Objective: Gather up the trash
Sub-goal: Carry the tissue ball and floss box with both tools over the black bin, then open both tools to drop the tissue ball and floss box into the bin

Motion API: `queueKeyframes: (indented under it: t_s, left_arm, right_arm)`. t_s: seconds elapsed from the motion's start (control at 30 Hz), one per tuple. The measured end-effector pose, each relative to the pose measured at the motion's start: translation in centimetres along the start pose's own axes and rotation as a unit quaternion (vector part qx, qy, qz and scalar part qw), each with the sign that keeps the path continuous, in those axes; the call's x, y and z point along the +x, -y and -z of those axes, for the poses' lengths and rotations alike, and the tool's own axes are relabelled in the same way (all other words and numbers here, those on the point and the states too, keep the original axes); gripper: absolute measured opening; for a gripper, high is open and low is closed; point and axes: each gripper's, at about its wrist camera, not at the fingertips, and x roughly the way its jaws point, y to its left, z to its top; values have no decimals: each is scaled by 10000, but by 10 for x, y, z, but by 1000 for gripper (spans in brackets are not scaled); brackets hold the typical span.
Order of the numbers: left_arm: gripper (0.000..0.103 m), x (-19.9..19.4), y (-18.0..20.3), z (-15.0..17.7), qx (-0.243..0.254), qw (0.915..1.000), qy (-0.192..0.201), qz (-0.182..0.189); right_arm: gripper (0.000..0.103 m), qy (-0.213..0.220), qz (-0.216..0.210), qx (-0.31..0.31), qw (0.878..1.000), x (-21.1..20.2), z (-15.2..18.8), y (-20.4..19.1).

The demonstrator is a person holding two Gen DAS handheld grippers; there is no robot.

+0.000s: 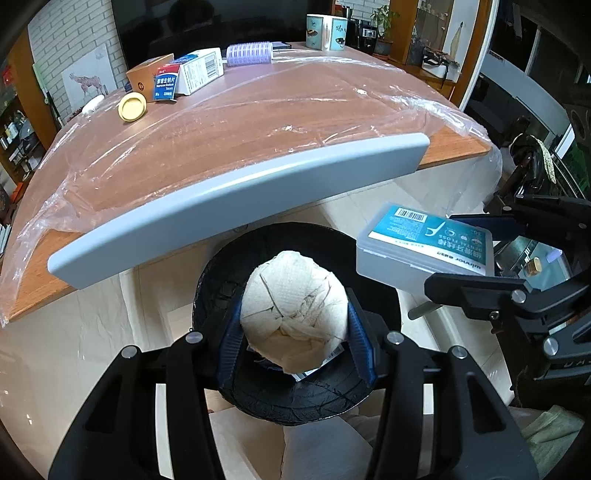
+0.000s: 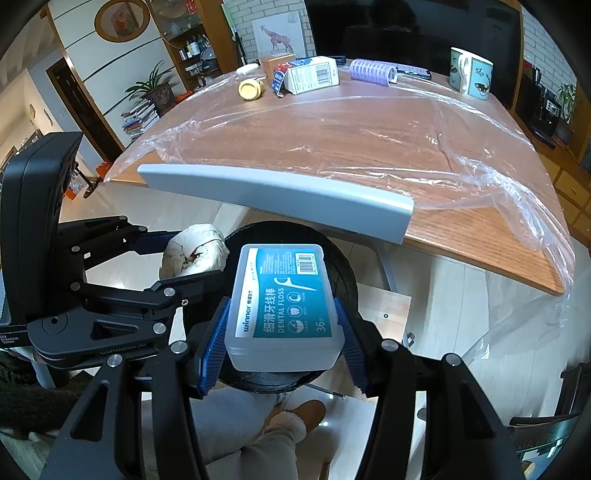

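Note:
My left gripper [image 1: 293,332] is shut on a crumpled white paper ball [image 1: 293,306] and holds it right above the black-lined trash bin [image 1: 221,273] on the floor. The ball also shows in the right wrist view [image 2: 192,253]. My right gripper [image 2: 282,334] is shut on a clear dental floss box [image 2: 282,310] with a teal label, held over the same bin [image 2: 343,273], beside the left gripper. In the left wrist view the box [image 1: 424,243] sits right of the bin.
A wooden table [image 1: 221,125] covered in clear plastic sheet stands behind the bin, with a grey bar [image 1: 240,199] along its near edge. At its far side lie medicine boxes [image 1: 177,74], a gold lid [image 1: 132,107], a purple roll [image 1: 249,53] and a mug [image 1: 327,31].

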Motion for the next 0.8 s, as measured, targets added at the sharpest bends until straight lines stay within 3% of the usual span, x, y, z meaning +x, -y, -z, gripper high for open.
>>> queueKeyframes:
  t_s: [0.8]
  left_arm:
    - [52,41,-7,14,16,9984,-548,-124]
  right_arm:
    - [54,-454,69,-145,9988,35,0,-3]
